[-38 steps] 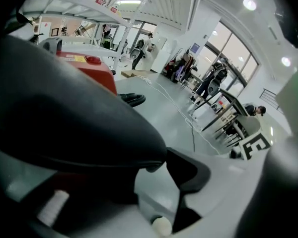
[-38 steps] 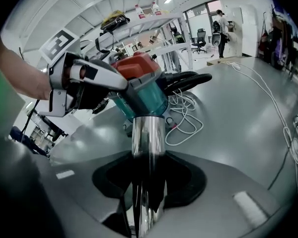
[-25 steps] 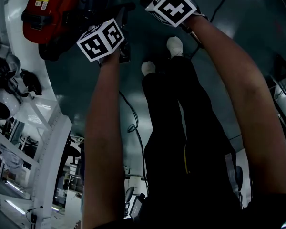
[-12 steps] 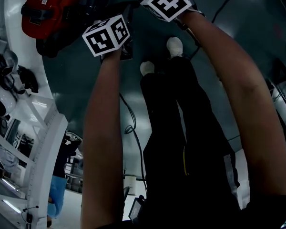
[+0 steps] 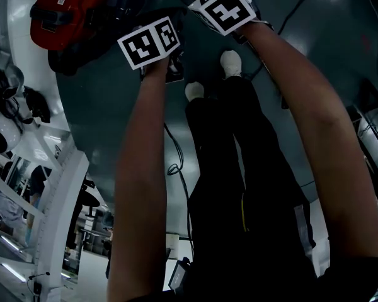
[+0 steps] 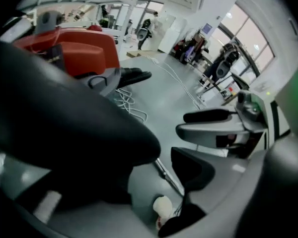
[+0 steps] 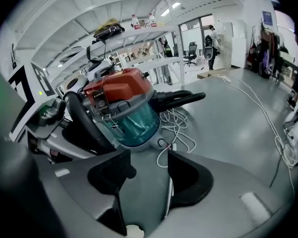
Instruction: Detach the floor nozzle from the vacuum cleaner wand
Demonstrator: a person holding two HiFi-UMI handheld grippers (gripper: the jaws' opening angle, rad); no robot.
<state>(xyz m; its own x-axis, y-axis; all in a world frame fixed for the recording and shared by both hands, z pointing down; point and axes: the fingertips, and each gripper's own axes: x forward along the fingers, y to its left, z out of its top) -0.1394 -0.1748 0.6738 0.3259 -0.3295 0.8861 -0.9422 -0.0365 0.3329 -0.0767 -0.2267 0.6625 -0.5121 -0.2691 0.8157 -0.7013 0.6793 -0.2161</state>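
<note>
My right claw (image 7: 149, 165) has just been opening and its jaws now stand wide apart, pressing on nothing. In the gap between them I see the wand (image 7: 170, 192), a thin metal tube running close along the inner edge of the right-hand pad. Whether it touches that pad I can't tell.

My left claw (image 6: 166, 155) has also just been opening. Its jaws are apart, and the same tube shows in the narrow space between them, gripped by neither. I can't make out the floor nozzle itself.

Just past the jaws, at the bottom of both gripper views, sits the person's white shoe (image 5: 230, 61) on the grey floor (image 7: 228, 128).

Beyond the right claw stands the vacuum cleaner (image 7: 121, 105), with a red top over a clear teal bin. Its black hose (image 7: 181, 99) reaches off to the right and a white cord (image 7: 176, 130) lies in loose loops just in front of it. Behind it rises a white shelf rack (image 7: 139, 33).

In the head view both claws are held close together, pointing steeply down beside the vacuum cleaner.
</note>
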